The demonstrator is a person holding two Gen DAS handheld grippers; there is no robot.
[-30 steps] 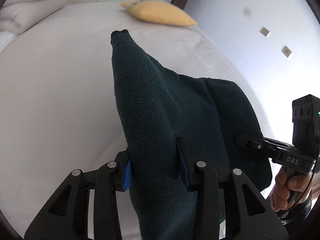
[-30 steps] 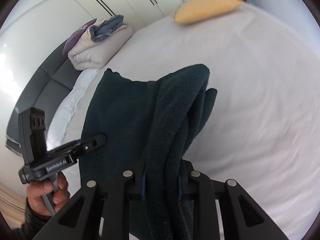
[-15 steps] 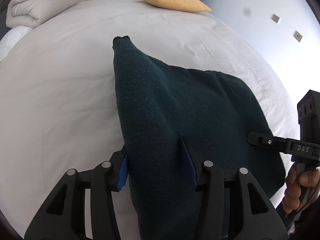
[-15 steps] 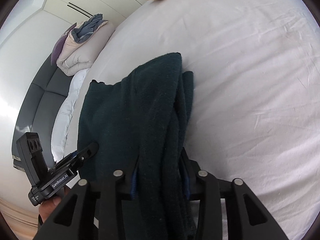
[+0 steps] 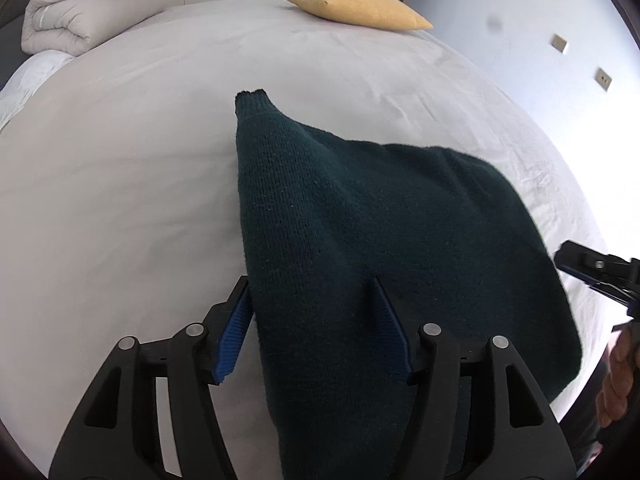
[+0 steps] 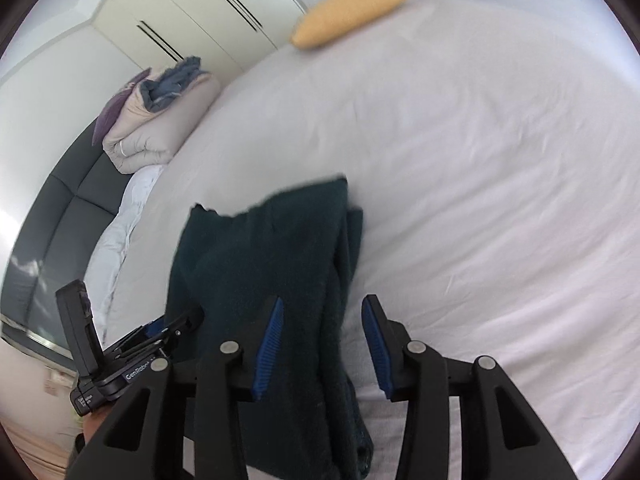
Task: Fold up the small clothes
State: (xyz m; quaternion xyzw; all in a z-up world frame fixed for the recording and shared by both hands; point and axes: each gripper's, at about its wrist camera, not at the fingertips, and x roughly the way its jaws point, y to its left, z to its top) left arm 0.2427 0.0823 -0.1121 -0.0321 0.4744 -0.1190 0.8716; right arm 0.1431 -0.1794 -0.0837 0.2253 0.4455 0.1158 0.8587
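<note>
A dark green knitted sweater [image 5: 360,240] lies folded on the white bed sheet [image 5: 120,200], its cuff pointing away from me. It also shows in the right wrist view [image 6: 272,264]. My left gripper [image 5: 312,312] is open, its blue pads standing apart on either side of the near left part of the sweater. My right gripper [image 6: 324,332] is open, its pads apart around the sweater's thick right edge. The right gripper also shows at the right edge of the left wrist view [image 5: 596,272], and the left gripper at the lower left of the right wrist view [image 6: 160,336].
A yellow pillow [image 5: 356,6] lies at the far end of the bed. A folded beige duvet with blue cloth on top [image 5: 88,12] sits at the far left. A dark headboard [image 6: 52,232] and white wardrobes [image 6: 192,20] stand beyond.
Both grippers have opened and let go of the sweater, which now lies lower and flatter on the sheet. The right gripper's jaws stood tight on the fabric before.
</note>
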